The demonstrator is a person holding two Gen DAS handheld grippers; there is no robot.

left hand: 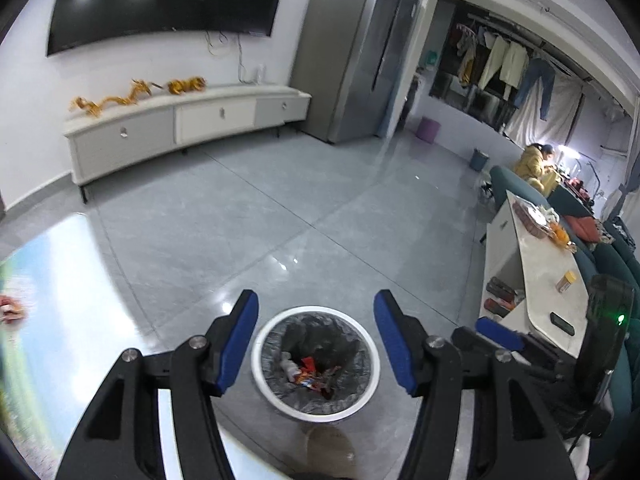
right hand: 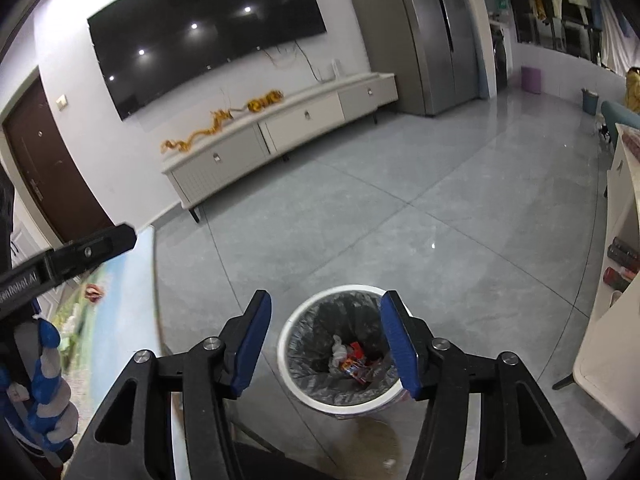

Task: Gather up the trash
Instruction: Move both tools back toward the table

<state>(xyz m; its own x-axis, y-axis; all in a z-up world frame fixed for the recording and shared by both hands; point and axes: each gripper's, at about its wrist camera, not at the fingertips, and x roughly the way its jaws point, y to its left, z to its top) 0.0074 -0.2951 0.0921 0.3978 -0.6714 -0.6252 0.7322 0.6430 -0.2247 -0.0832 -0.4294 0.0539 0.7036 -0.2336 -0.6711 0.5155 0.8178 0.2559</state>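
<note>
A white trash bin (left hand: 262, 376) lined with a grey bag stands on the floor beside the table, with red wrappers (left hand: 312, 376) and crumpled white paper at its bottom. My left gripper (left hand: 316, 296) hangs above the bin, open, with nothing between its blue pads. In the right wrist view the same bin (right hand: 286, 364) lies below my right gripper (right hand: 326, 296), also open and holding nothing. A small reddish scrap (right hand: 94, 292) lies on the picture-printed table (right hand: 120, 320), also seen at the left edge of the left wrist view as a blurred scrap (left hand: 10, 310).
A low white TV cabinet (left hand: 180, 120) and a grey fridge (left hand: 352, 60) line the far wall. A white side table (left hand: 540, 280) with clutter and a teal sofa stand at the right. A person (left hand: 532, 160) sits far back. A gloved hand (right hand: 48, 380) holds the left gripper.
</note>
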